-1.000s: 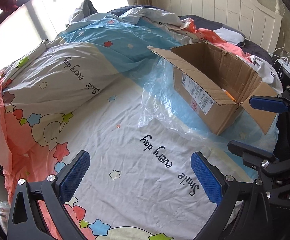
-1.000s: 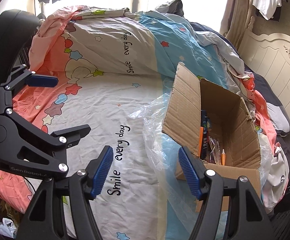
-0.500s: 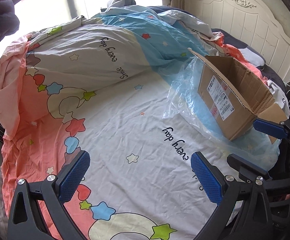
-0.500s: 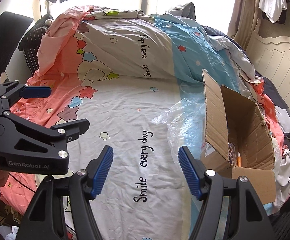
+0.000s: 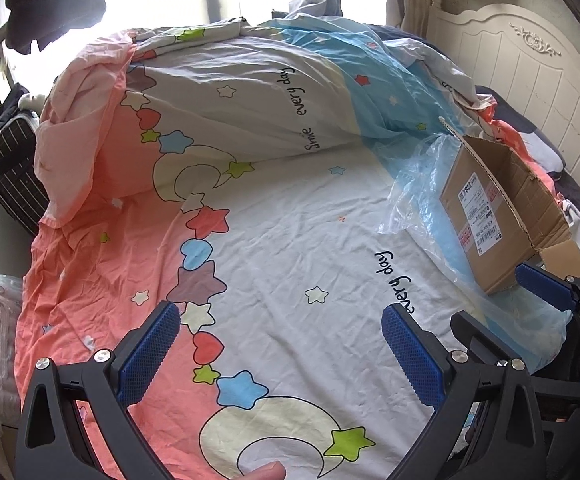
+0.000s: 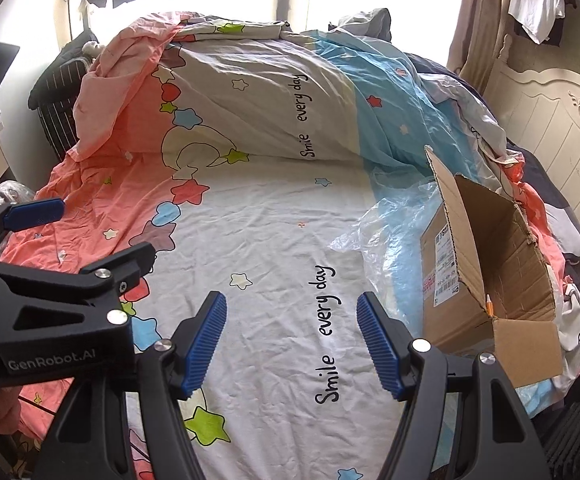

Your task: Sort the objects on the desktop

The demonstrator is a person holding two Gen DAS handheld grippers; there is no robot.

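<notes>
matt corrugated cardboard box (image 6: 489, 248), glossy crinkled plastic bag (image 6: 385, 232), creased cotton sheet (image 6: 274, 248).

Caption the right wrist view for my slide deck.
Open right claw hovers over star-print bedsheet, cardboard box at right.

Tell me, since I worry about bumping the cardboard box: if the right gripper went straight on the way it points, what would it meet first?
Probably the bedsheet: the open right gripper aims at bare printed fabric, with the cardboard box off to its right side.
</notes>
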